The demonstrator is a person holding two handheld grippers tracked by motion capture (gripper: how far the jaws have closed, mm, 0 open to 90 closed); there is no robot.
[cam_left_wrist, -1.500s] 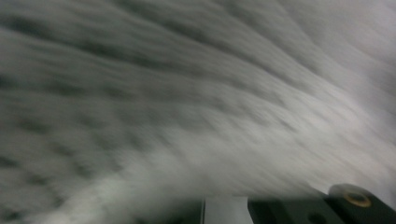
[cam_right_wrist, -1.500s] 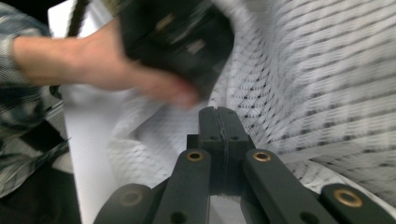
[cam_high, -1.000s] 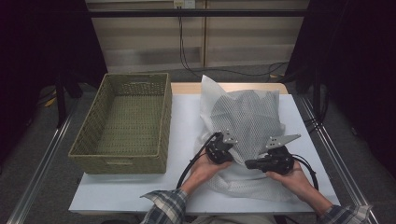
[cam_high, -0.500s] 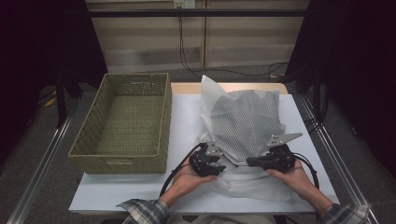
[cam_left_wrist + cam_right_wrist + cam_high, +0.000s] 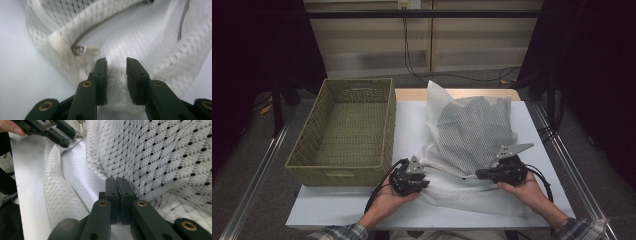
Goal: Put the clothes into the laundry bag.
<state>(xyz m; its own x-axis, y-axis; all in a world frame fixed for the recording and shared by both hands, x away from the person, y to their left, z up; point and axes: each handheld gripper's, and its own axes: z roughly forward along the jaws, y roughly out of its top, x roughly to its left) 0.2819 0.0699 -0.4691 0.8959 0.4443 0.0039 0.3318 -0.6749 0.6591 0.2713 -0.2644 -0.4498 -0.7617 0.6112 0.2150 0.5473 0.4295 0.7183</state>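
A white mesh laundry bag lies on the white table, its upper part propped up and its lower edge spread toward me. My left gripper holds the bag's near left edge. In the left gripper view its jaws have just been closing, and a bunched fold of mesh sits pinched between them beside the zipper pull. My right gripper is at the bag's near right side. Its jaws are pressed together on a thin layer of dotted mesh. The left gripper shows far off in the right gripper view.
A woven green-brown basket stands empty at the table's left, close to my left hand. The white table top runs between basket and bag. Metal rails line both table sides, and cables hang at the back.
My left hand has moved left and nearer to me, drawing the bag's lower edge out with it. The right hand has stayed put.
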